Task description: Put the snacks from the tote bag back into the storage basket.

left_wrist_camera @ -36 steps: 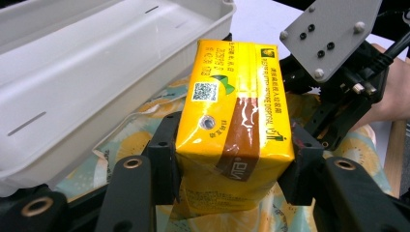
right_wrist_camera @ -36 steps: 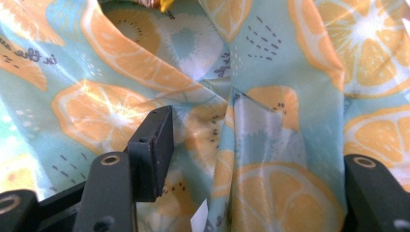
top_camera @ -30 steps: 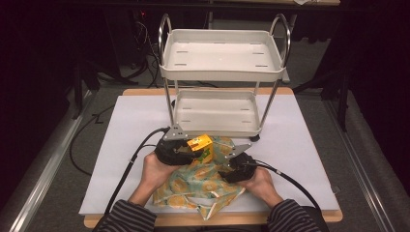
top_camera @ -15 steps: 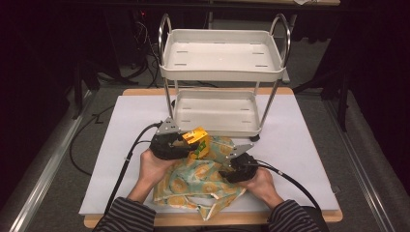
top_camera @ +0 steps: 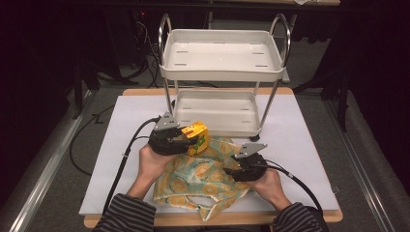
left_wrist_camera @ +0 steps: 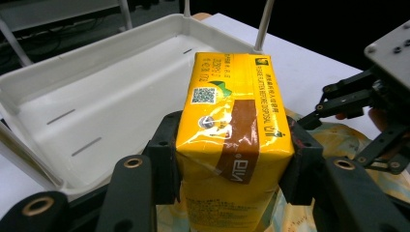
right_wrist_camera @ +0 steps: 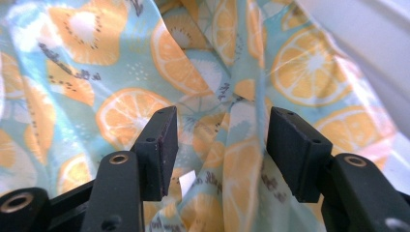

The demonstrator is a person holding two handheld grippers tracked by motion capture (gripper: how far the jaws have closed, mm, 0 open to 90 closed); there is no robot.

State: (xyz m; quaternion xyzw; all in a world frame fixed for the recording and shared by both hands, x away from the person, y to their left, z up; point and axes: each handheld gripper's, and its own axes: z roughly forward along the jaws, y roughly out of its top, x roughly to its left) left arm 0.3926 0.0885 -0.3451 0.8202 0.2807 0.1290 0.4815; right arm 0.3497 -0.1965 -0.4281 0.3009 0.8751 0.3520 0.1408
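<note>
- Left tongs (top_camera: 193, 140) have a proper clamp on the yellow drink carton (left_wrist_camera: 232, 140). About half open, one pad pressed flat on each side of it, as the left gripper view shows.
- The carton's up off the desk, right above the near edge of the fruit-print bag (top_camera: 203, 179) and just in front of the cart's lower tray (top_camera: 215, 112). Its printed top panel with the little QR code points toward that tray.
- Right tongs (right_wrist_camera: 217, 145) are a fair way open, and the jaws have just been closing in a bit. Folds of the bag's fabric sit between the pads (right_wrist_camera: 162, 145), but the pads aren't pinching it, there's a visible gap on both sides.
- In the high view the right tongs (top_camera: 231, 166) hover over the right side of the bag, near the left tongs but not touching them.
- The bag lies crumpled on the white sheet (top_camera: 121, 145) covering the desk, with a handle loop flopped toward the person's striped sleeves (top_camera: 125, 215).
- Further out there's the white two-tier cart (top_camera: 222, 55) standing at the back of the desk, both trays bare, with chrome hoop handles at each end.
</note>
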